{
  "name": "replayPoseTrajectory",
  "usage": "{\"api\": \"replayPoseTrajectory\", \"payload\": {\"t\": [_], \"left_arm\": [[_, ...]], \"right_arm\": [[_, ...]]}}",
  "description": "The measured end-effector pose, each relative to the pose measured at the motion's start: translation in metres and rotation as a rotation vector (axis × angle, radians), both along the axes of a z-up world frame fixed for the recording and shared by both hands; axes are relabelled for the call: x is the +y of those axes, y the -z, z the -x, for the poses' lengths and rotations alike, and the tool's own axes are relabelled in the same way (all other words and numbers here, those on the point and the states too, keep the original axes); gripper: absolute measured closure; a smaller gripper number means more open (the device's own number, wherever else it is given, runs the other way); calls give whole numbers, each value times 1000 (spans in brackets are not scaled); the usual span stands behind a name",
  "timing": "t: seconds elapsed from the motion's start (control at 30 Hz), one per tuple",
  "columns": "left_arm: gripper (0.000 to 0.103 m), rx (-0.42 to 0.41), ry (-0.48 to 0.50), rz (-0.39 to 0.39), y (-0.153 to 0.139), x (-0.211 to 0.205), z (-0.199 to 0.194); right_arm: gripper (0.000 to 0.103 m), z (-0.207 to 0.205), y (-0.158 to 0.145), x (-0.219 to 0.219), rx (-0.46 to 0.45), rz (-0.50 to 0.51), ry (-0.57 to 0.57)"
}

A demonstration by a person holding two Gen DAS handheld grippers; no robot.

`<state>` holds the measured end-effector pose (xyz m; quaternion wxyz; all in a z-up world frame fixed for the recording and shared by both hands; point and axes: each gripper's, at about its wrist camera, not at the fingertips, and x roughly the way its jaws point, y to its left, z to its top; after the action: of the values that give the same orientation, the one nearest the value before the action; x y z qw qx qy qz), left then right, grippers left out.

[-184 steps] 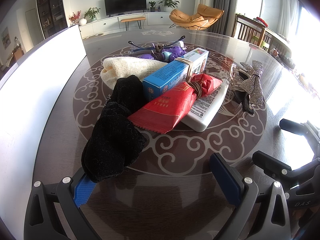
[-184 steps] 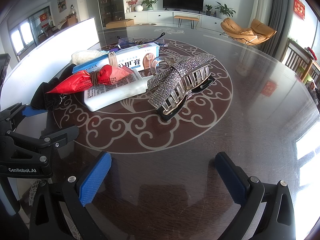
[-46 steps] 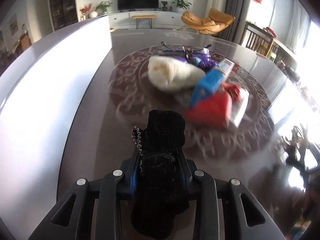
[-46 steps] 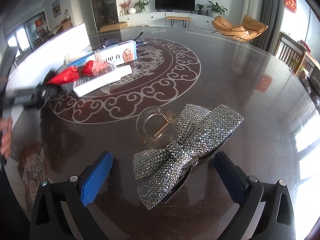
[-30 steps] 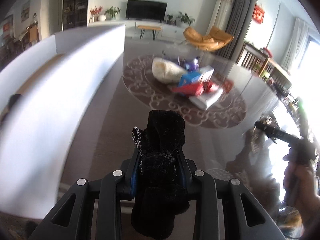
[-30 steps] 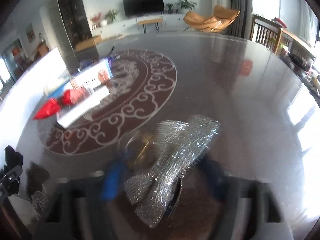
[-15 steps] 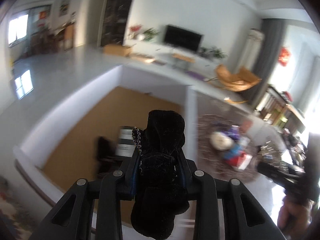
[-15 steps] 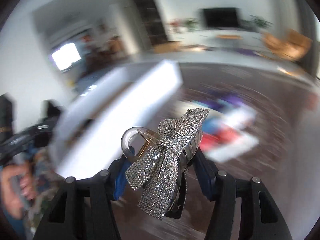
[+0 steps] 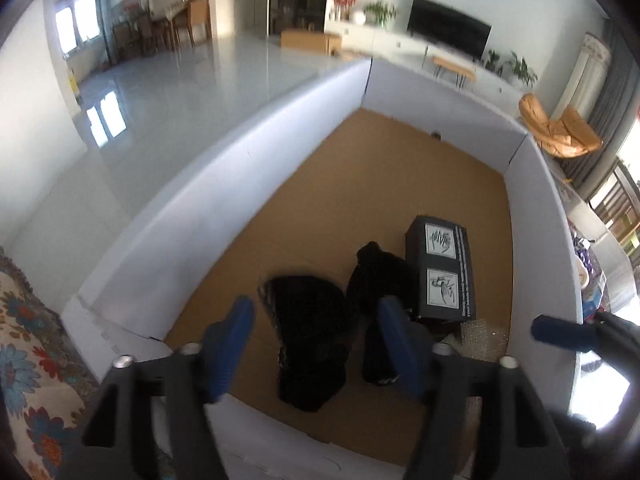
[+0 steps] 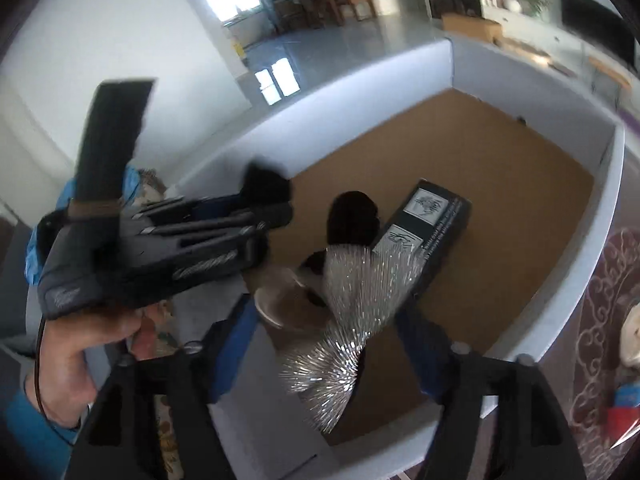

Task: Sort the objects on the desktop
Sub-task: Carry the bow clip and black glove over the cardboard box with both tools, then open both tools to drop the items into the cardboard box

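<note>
Over the white-walled box [image 9: 224, 184] beside the tabletop, both grippers hung with their jaws spread, and both had just been opening. The left gripper [image 9: 316, 344] had nothing pressed between its blue pads; the black pouch [image 9: 310, 332] it was over showed blurred in the gap, apart from both pads, and I judged it to be dropping to the brown cardboard floor. The right gripper [image 10: 328, 340] was the same: the sparkly bow hair clip [image 10: 352, 320] sat smeared between the jaws but not pinched by them, over the near corner of the box.

To do this step well, I thought each hand should hold over the box until its thing had landed, keep the jaws wide so nothing snagged on a pad, then lift straight up before swinging back toward the tabletop. The two grippers were close, so drawing them apart one at a time would avoid a knock.

Counted inside the box: one black carton [image 9: 442, 270] with two white picture labels, one dark cloth thing [image 9: 378, 276] just beside it, one black pouch, one hair clip. A sparkly patch showed near the right wall in the left view; I couldn't tell what it was. On the tabletop at the far right, a few colourful things remained, too cropped to count.
</note>
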<state>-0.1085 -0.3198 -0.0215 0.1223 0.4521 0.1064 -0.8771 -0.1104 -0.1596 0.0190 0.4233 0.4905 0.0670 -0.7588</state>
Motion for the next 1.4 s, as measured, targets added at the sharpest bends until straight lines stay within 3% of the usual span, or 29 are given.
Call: {"api": "replayPoseTrajectory", "payload": {"t": [0.1,0.27,0.37,0.43,0.47,0.5,0.63,0.73,0.87,1.17,1.4], "left_arm": [[21,77,-40,19,-5,9,-16],[20,257,18,-36,-42,69,-39],[20,359,163,-88,-66,134,-57],[11,400,258,-115,-73,175,-68],[2,419,323,-129,-73,203,-74],[0,424,371,-136,-71,224,-77],[0,312,551,-141,-26,311,-71],[0,165,590,-108,32,352,-47],[0,83,568,-70,71,371,-21],[0,45,515,-24,91,364,18],[0,15,522,77,91,373,14]], "right_arm": [[17,-5,-13,25,25,80,44],[4,-21,-44,104,210,181,155],[1,-23,-42,167,310,152,297],[1,-18,-25,214,342,94,391],[1,-16,-13,238,360,43,443],[1,-17,-3,257,374,-3,475],[1,-17,47,340,349,-251,590],[1,-19,75,384,273,-318,657],[0,-24,95,417,223,-312,697],[0,-23,97,420,205,-278,733],[0,-23,97,420,205,-278,734]]}}
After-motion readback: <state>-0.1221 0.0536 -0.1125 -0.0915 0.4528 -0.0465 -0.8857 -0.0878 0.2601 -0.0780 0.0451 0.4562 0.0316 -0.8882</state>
